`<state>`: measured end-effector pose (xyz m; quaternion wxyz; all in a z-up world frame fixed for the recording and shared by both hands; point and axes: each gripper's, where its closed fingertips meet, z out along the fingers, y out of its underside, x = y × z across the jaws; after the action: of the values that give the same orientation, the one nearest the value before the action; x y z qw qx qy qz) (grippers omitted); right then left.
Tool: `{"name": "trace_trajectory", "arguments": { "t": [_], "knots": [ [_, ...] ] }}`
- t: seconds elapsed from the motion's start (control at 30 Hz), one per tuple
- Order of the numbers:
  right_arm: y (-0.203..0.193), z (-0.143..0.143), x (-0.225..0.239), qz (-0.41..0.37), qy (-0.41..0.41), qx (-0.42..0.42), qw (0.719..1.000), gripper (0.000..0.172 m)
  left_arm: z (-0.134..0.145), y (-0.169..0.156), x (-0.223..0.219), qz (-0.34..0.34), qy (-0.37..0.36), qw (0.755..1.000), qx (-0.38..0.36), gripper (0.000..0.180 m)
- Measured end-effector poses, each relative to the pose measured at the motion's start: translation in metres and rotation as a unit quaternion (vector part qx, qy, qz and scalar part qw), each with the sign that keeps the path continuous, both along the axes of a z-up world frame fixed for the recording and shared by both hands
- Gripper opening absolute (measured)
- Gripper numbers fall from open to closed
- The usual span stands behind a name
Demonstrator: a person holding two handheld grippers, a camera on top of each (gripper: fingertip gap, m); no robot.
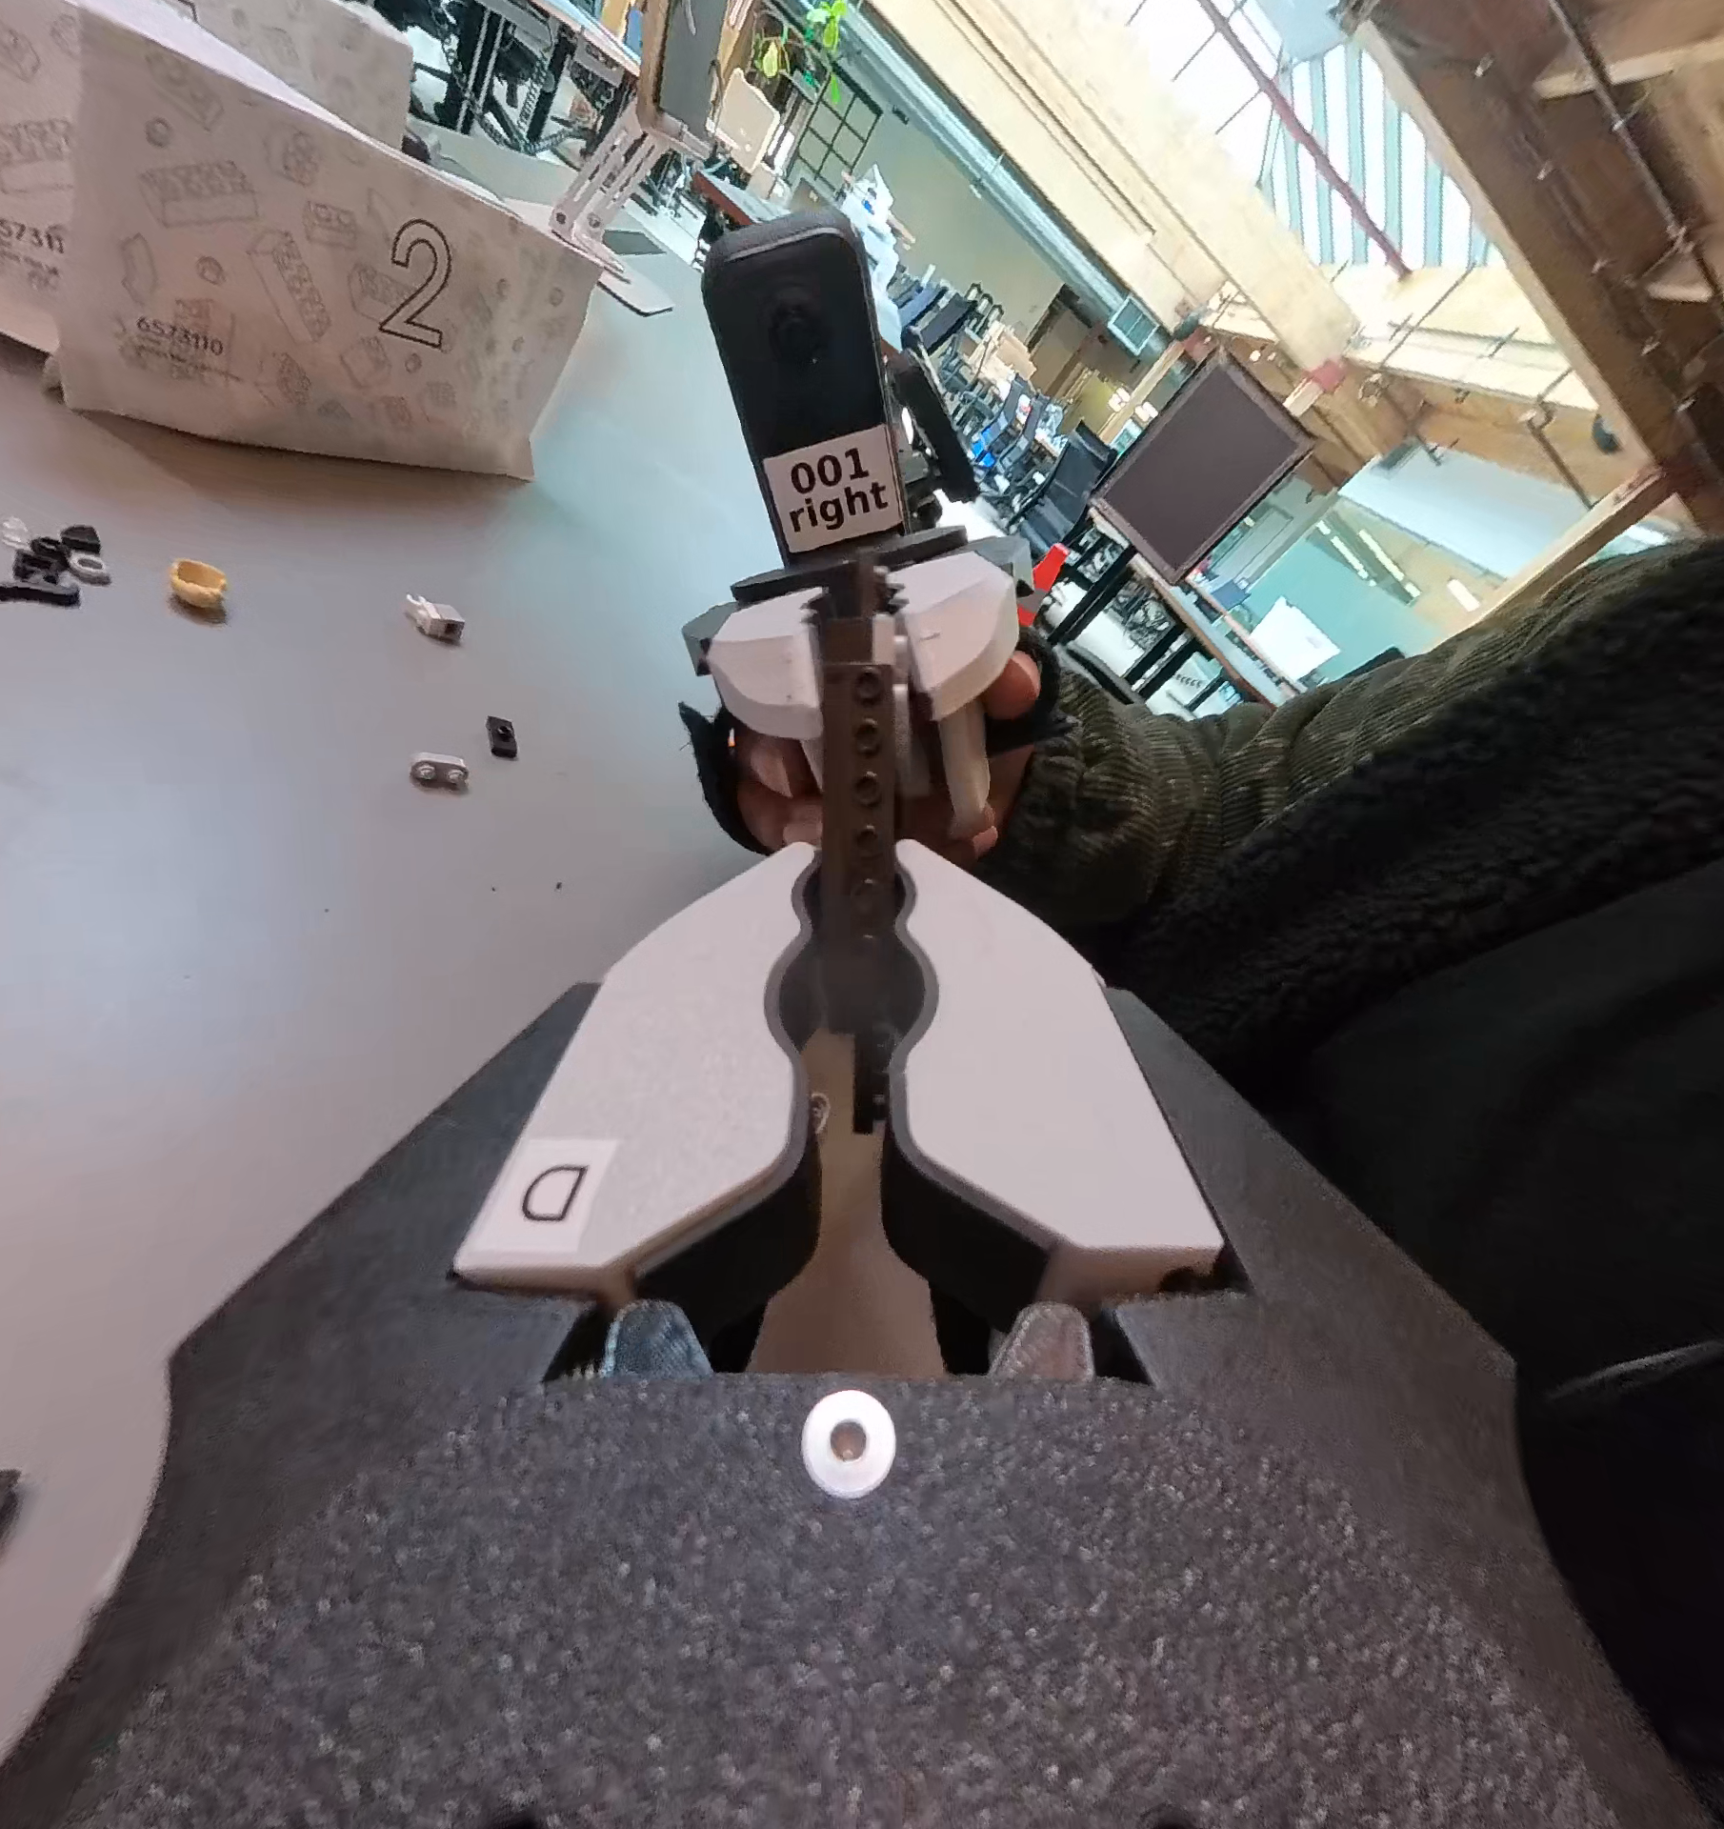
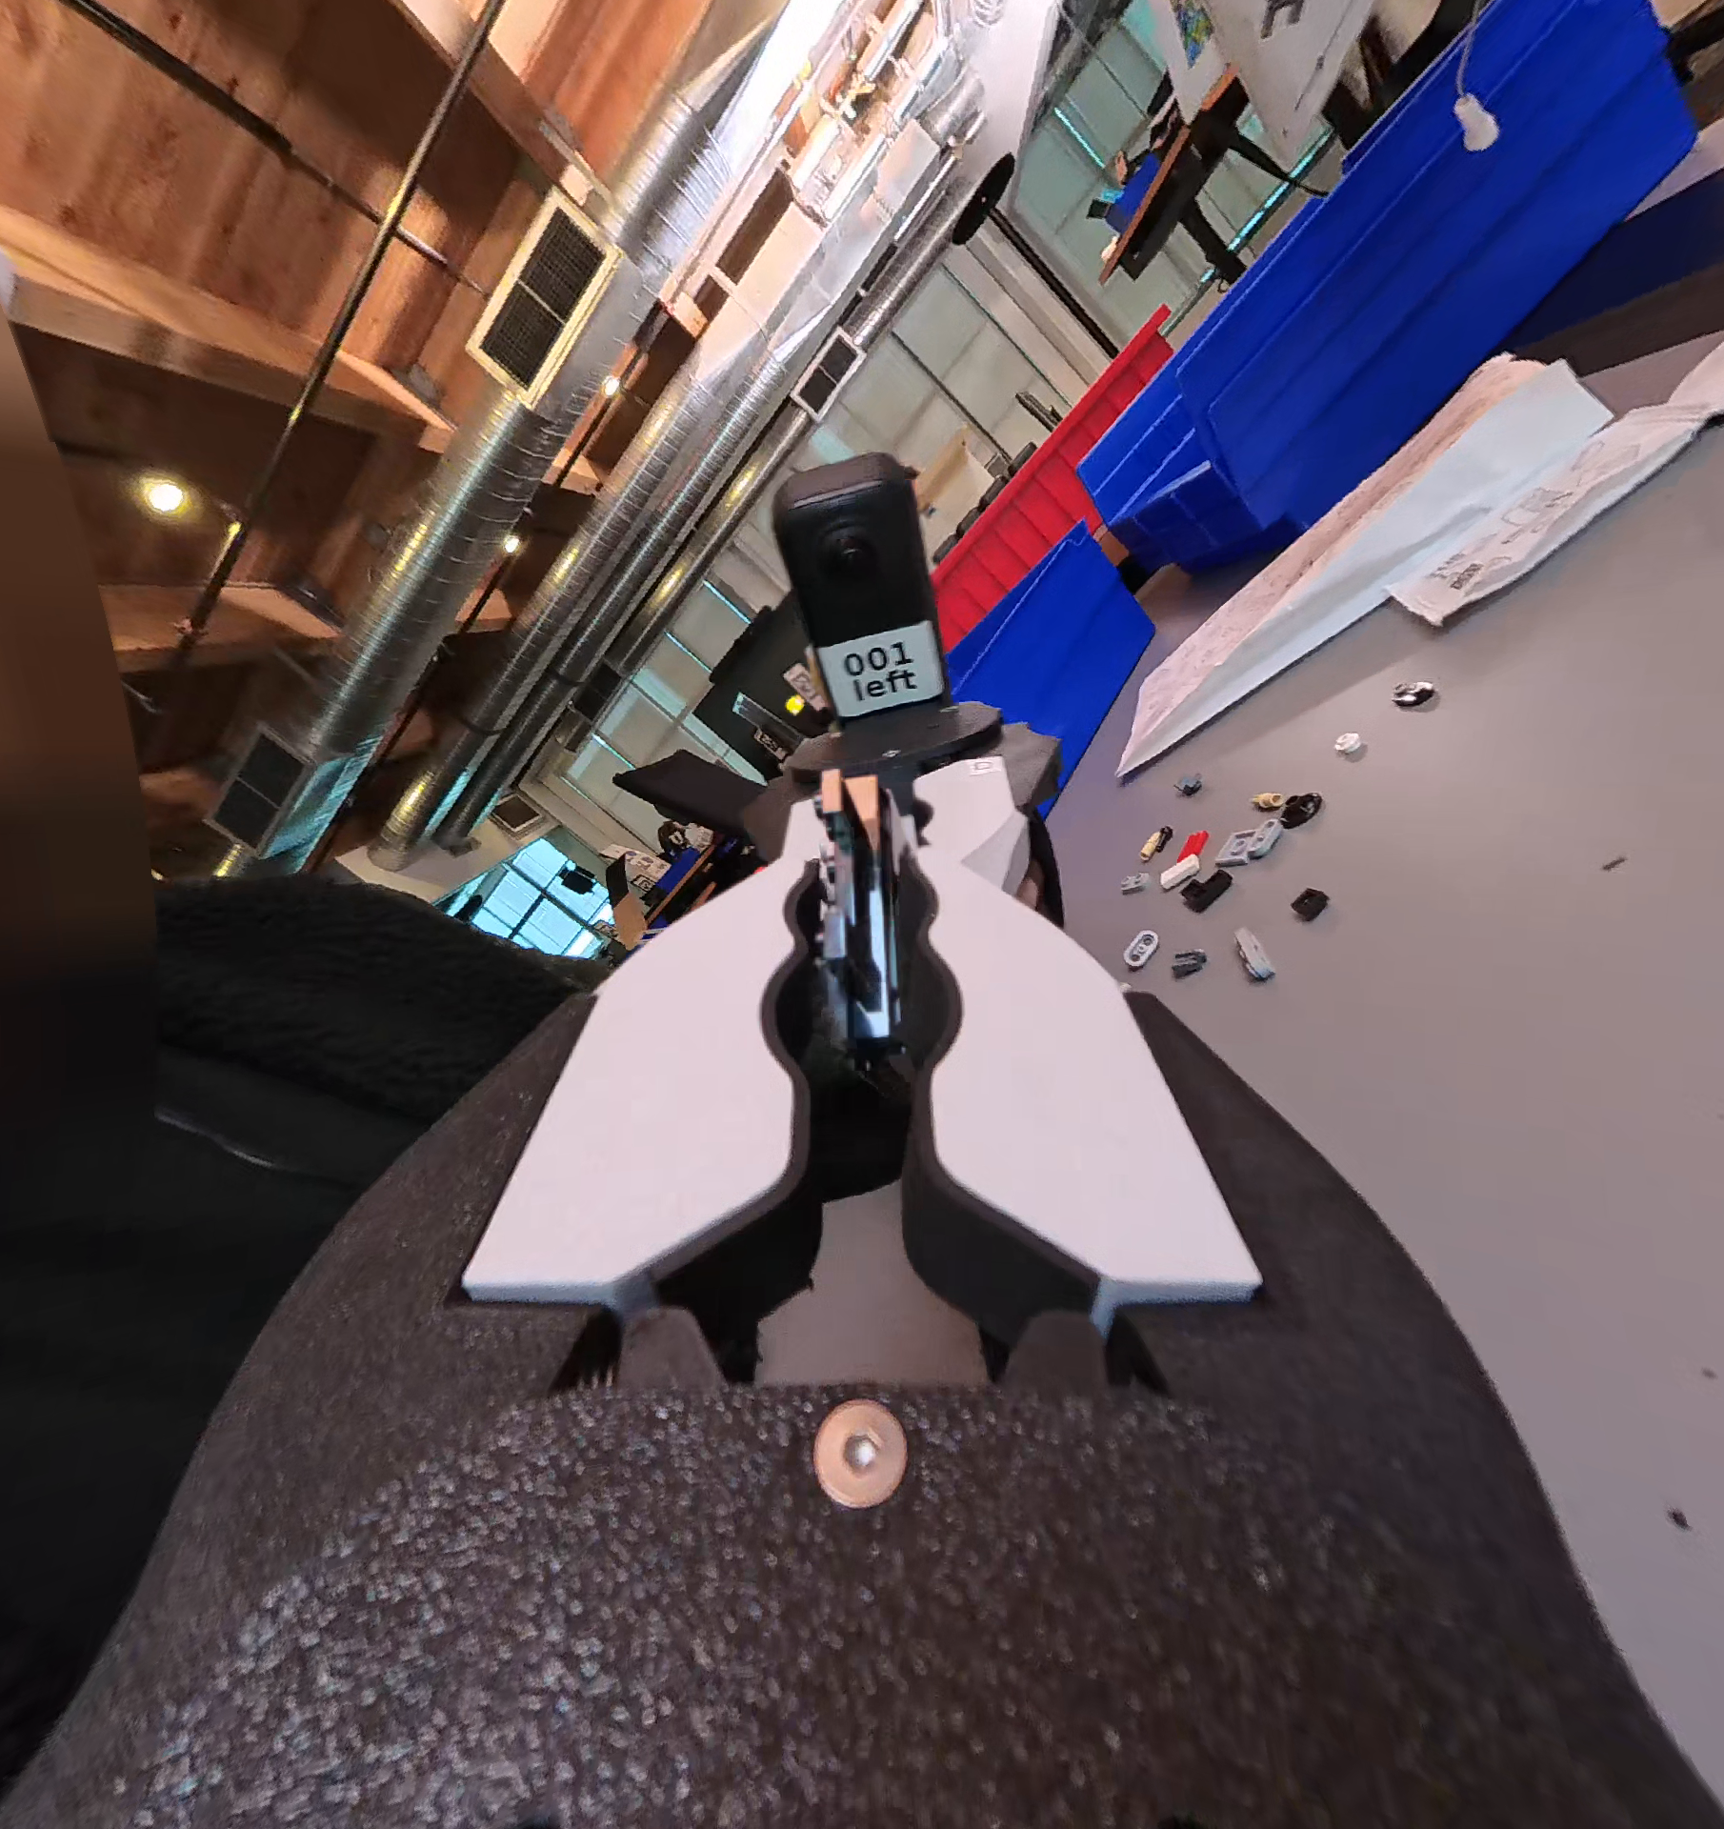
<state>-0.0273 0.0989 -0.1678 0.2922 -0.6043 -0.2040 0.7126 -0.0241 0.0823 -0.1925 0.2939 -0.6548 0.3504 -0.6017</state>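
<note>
Between both facing hand-held grippers, left hand-held gripper (image 1: pixel 853 871) and right hand-held gripper (image 2: pixel 853 881) each clenched on dark brick assembly (image 1: pixel 863 792), above grey table (image 1: pixel 244 891)

Small parts (image 1: pixel 437 772) lie scattered on the table (image 1: pixel 244 990) before paper bags (image 1: pixel 284 297).

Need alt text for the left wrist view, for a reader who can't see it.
The left gripper and the facing right gripper both clamp one dark holed toy-brick beam above a grey table strewn with small brick pieces.
</note>
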Motion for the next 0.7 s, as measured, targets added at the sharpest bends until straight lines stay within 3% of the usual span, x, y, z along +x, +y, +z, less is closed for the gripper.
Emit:
{"name": "trace_trajectory", "arguments": {
  "t": [0.13, 0.33, 0.43, 0.53, 0.7],
  "knots": [
    [0.004, 0.008, 0.008, -0.010, 0.009, 0.030, 0.999, 0.024, -0.003, 0.008, -0.005, 0.013, -0.006, 0.998, -0.053, 0.007],
    [0.016, 0.001, 0.018, -0.086, -0.099, 0.166, 0.977, 0.029, -0.011, 0.016, -0.009, 0.025, -0.010, 0.991, -0.133, 0.007],
    [0.021, -0.010, 0.017, -0.129, -0.192, 0.266, 0.936, 0.031, -0.017, 0.019, -0.010, 0.036, 0.003, 0.989, -0.145, 0.007],
    [0.022, -0.018, 0.013, -0.167, -0.291, 0.373, 0.865, 0.030, -0.029, 0.023, -0.008, 0.061, 0.048, 0.990, -0.119, 0.007],
    [0.026, -0.033, 0.003, -0.200, -0.381, 0.409, 0.805, 0.020, -0.039, 0.024, 0.002, 0.113, 0.119, 0.985, -0.043, 0.007]
  ]
}}
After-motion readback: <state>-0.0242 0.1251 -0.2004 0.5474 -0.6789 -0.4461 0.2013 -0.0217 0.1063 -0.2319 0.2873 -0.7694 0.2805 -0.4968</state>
